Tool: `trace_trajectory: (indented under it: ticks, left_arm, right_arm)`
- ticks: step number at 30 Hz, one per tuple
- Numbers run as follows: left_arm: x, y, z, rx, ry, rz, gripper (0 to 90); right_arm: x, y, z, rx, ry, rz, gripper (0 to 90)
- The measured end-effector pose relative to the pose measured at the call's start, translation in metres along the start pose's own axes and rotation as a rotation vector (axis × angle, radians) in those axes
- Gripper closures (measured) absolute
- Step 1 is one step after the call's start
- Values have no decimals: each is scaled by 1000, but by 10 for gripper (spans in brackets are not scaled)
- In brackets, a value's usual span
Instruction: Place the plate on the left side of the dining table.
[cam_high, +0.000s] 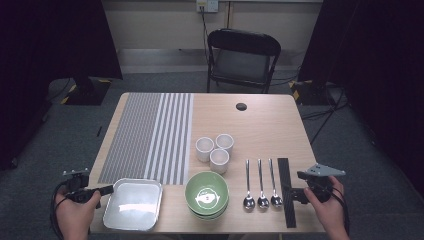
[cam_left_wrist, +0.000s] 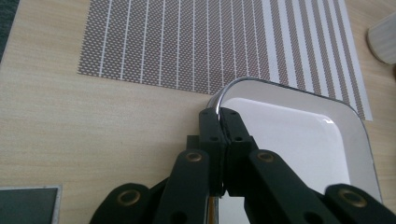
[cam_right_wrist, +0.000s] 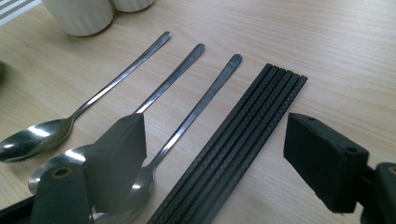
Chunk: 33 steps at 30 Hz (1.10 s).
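The left gripper (cam_left_wrist: 218, 114) is sitting at the lower left of the high view with its two black jaws pressed together on the rounded corner rim of the white tray (cam_left_wrist: 299, 140) (the steel edge is pinched right between the pads in the left gripper view), so it is clamping the tray rather than merely touching it. The tray (cam_high: 133, 204) is lying on the table (cam_high: 260, 125) at the lower left centre of the high view, its far edge just overlapping the striped placemat (cam_high: 147, 137). The right gripper (cam_right_wrist: 215, 140) is hovering at the lower right with its jaws standing wide apart, gripping nothing; in the right gripper view the bundle of black chopsticks (cam_right_wrist: 238, 140) is lying on the wood between them. Just left of the chopsticks, three spoons (cam_high: 262, 185) are lying side by side, with the green bowls (cam_high: 207, 194) further left and three white cups (cam_high: 215, 149) clustered above them.
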<state>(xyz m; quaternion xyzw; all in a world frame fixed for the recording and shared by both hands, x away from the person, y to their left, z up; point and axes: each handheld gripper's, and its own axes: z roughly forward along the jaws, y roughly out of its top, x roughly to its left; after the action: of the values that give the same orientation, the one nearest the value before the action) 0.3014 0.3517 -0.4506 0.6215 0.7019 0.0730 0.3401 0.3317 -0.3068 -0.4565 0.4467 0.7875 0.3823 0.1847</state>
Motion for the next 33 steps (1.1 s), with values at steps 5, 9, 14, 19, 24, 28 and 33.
trace_trajectory:
  ticks: [5, 9, 14, 19, 24, 28, 33]
  left_arm:
    - [-2, 1, -4, -8, 11, 8, 892]
    - [-2, 1, -13, -34, 22, 10, 892]
    - [-1, 0, -15, -39, 20, 1, 892]
    - [0, 1, -16, -41, 27, -1, 892]
    - [2, 1, -17, -45, 26, -2, 892]
    - [4, 0, -19, -49, 31, -11, 892]
    - [7, 0, -20, -51, 39, -13, 892]
  right_arm:
    - [-1, 0, 0, -1, -4, 5, 204]
    - [-2, -1, 0, -1, -1, 8, 204]
    - [-1, -1, 0, -1, -1, 8, 205]
    - [-1, -1, 0, -1, -2, 7, 205]
    - [-1, 0, 0, -3, 1, 7, 205]
    - [-1, 0, 0, -6, 0, 9, 205]
    - [-2, 0, 0, -9, -3, 5, 204]
